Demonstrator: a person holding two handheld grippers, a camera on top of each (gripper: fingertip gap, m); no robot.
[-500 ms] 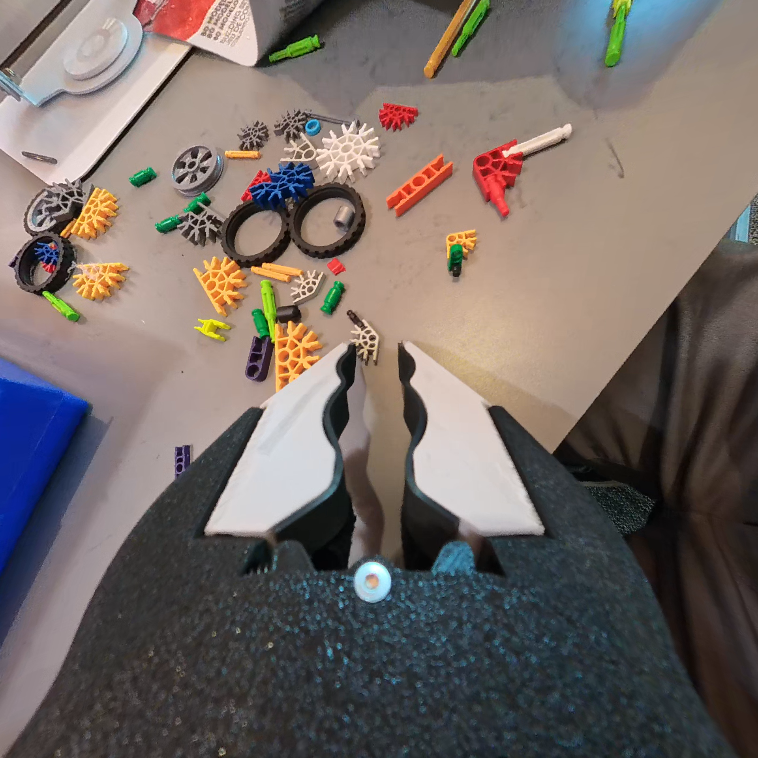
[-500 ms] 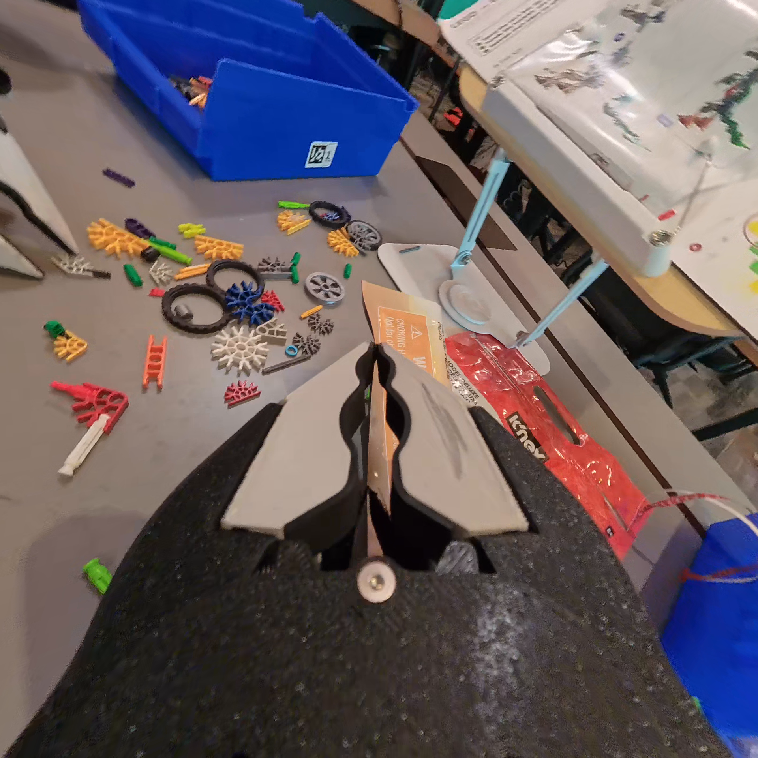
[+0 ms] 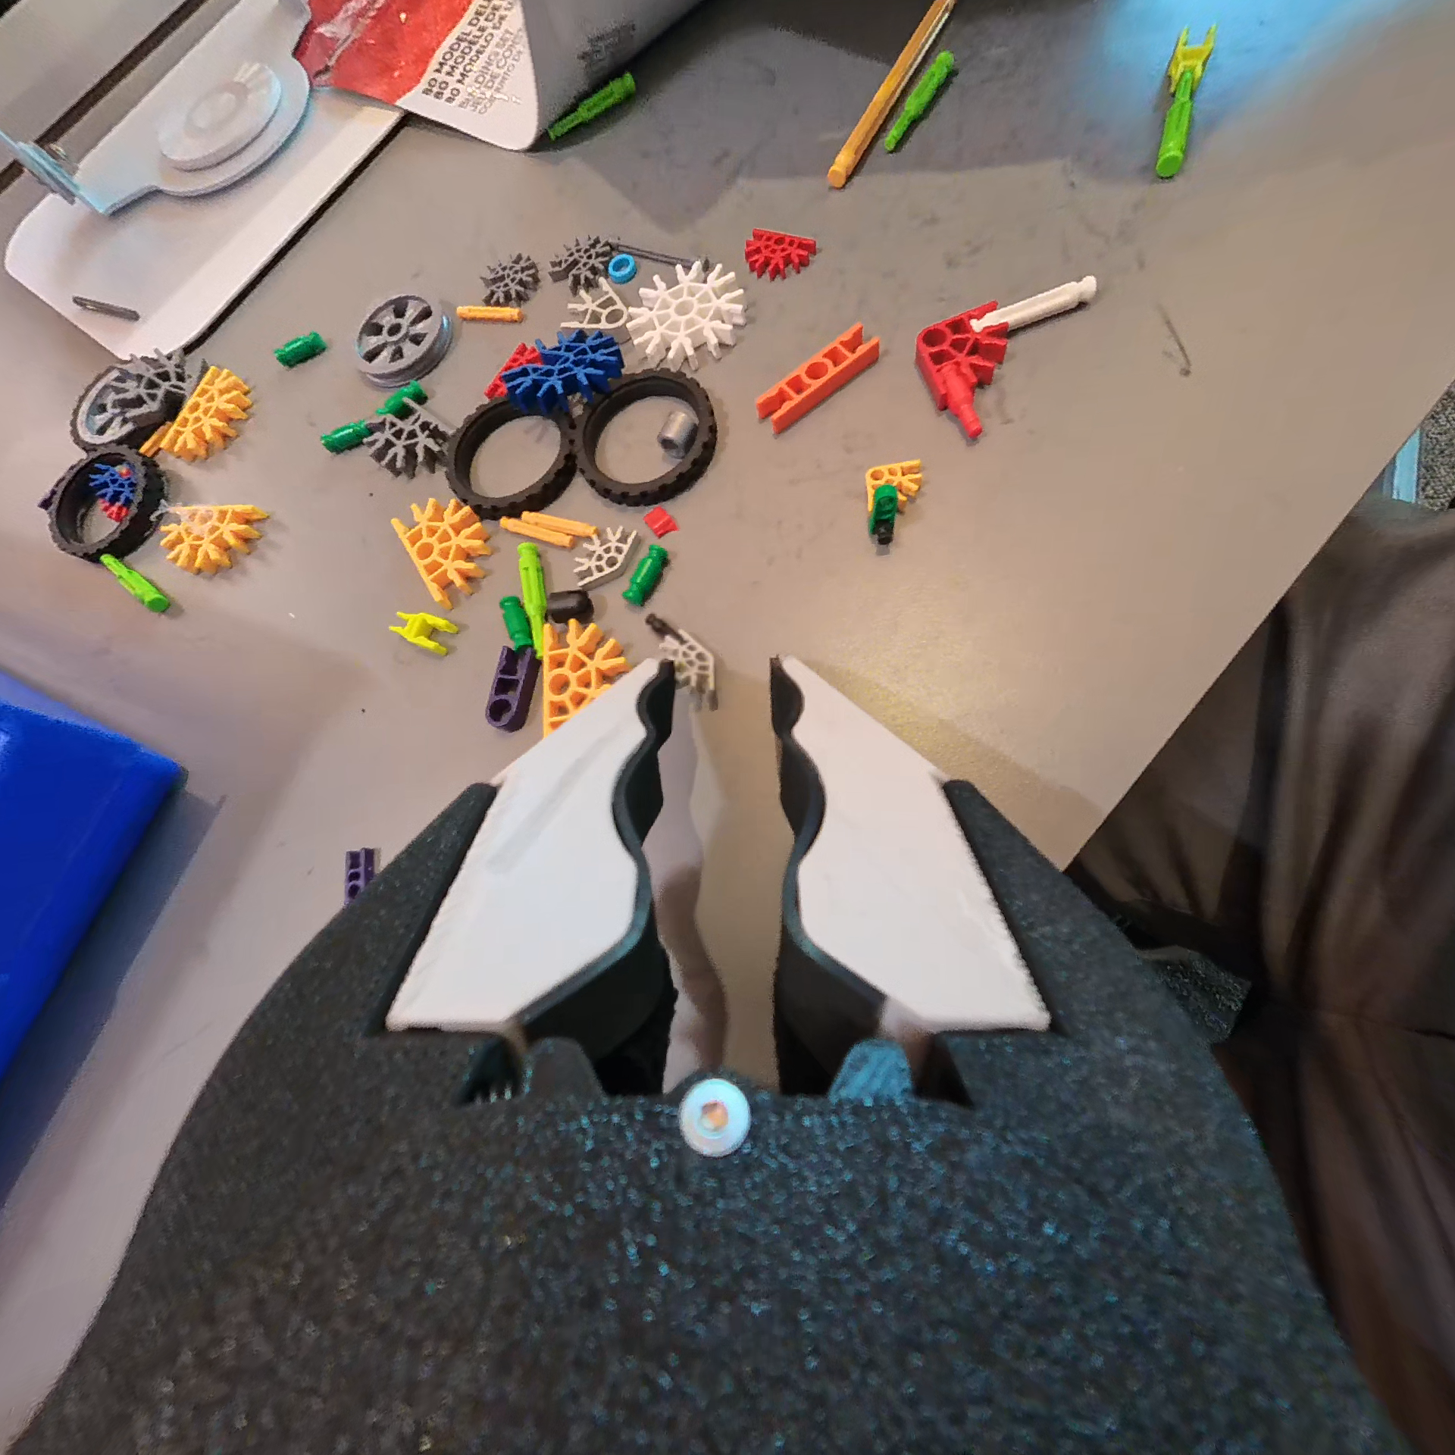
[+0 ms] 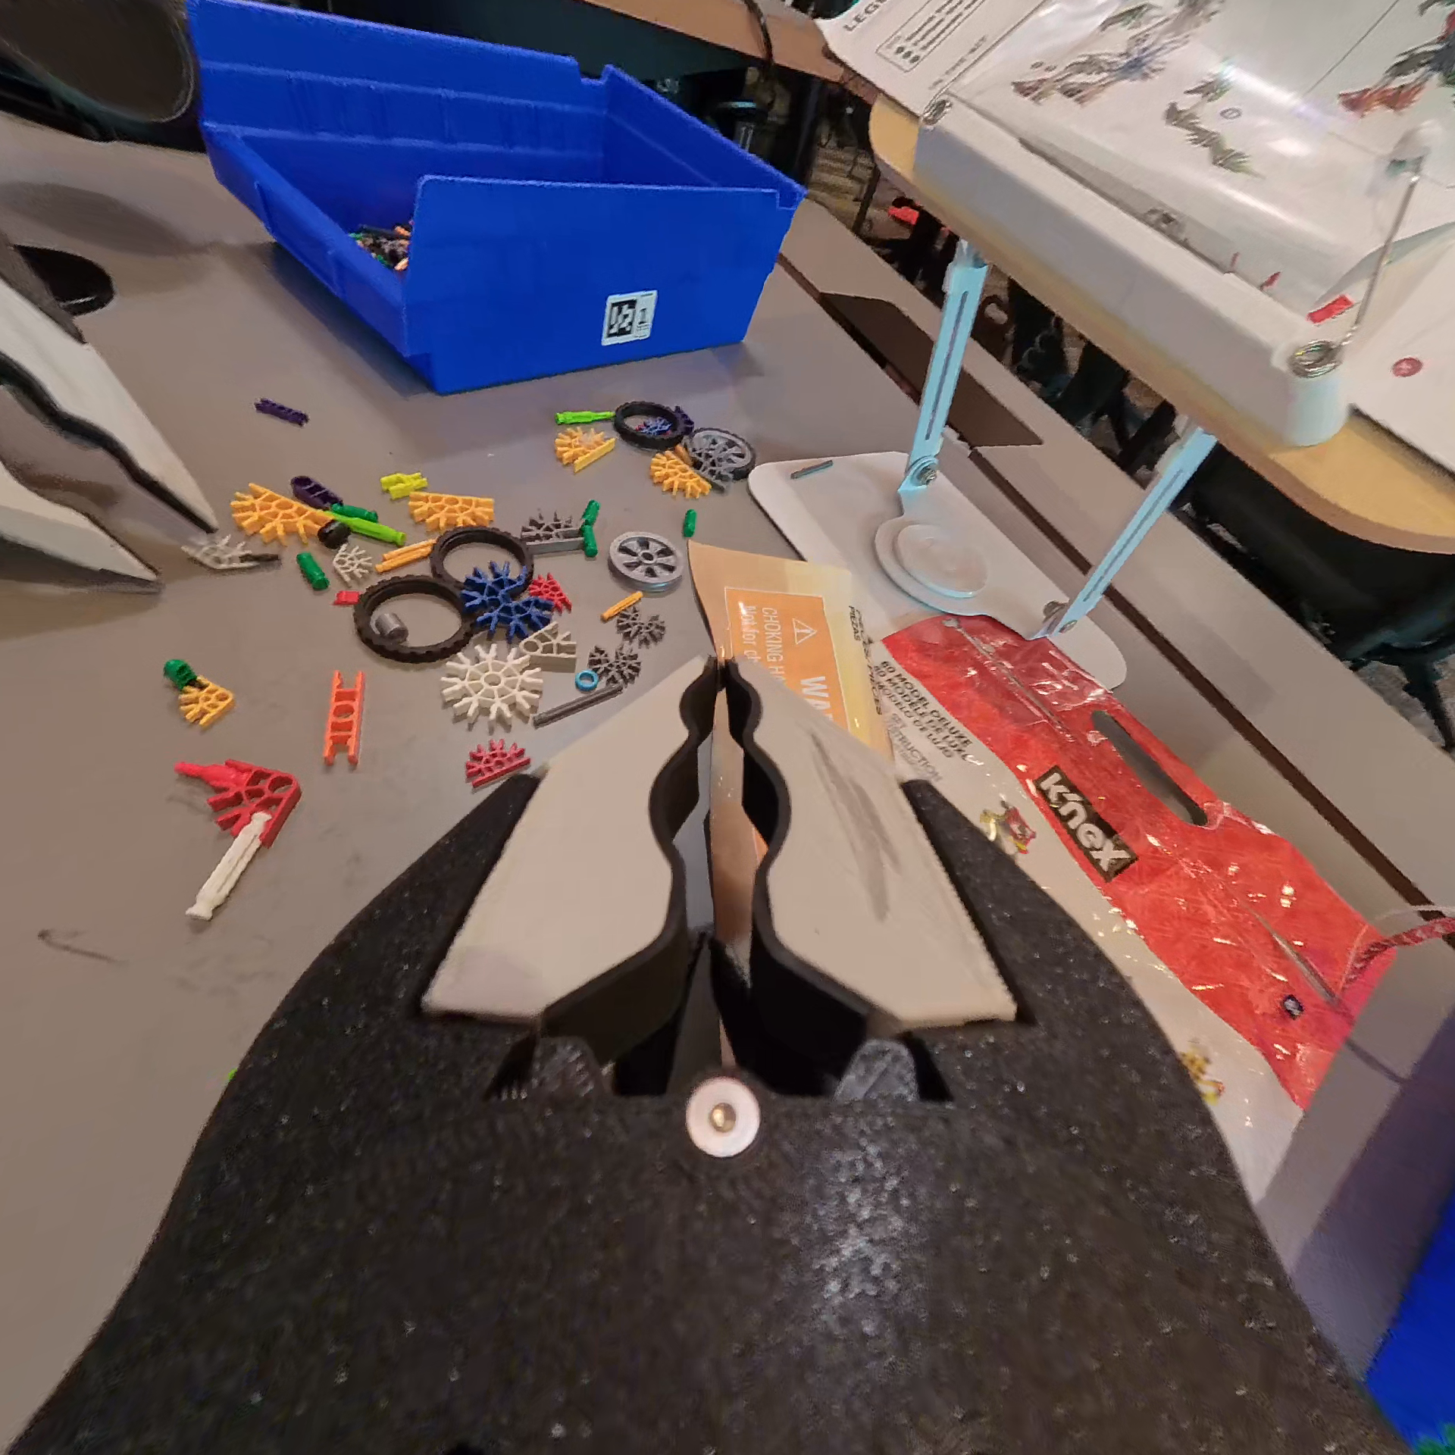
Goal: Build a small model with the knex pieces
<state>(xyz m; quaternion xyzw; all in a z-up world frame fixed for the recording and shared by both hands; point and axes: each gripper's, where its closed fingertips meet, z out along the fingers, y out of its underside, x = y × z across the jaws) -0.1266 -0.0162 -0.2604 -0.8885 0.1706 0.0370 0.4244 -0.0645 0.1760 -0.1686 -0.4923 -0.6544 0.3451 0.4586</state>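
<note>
Left tongs [image 3: 722, 677]: open, nothing between them, low over the grey bench [image 3: 1023, 590] near its front edge. Gap a touch wider than half a second ago, otherwise hardly moved. Left tip just beside, perhaps touching, a small pale-grey fan-shaped plastic connector [image 3: 693, 657] with a dark stub on it; contact too fine to tell. Just left of that, an orange-yellow fan connector [image 3: 579, 669] and a purple clip [image 3: 508, 693]. Farther out, the scatter of small plastic building pieces: two black rubber tyres [image 3: 649, 437] side by side, a blue snowflake connector [image 3: 567, 370] overlapping them, a white snowflake connector [image 3: 689, 315] beyond, a red corner piece with a white rod [image 3: 964, 354] off to the right.

Right tongs [image 4: 720, 673]: all but closed, with the edge of a tan-and-orange paper packet [image 4: 787, 622] pinched between them, as before; by the look of it gripped and lifted at that end, its far end down near the grey spoked wheel [image 4: 646, 560]. Wrist shifted slightly, so more of the bench beyond in sight now. Just right of the packet, a red-and-clear plastic bag [image 4: 1142, 827] flat on the bench. Behind it, the white base of a stand [image 4: 827, 488] with pale-blue struts. Farthest back, a blue plastic bin [image 4: 551, 260] with more small pieces inside.
</note>
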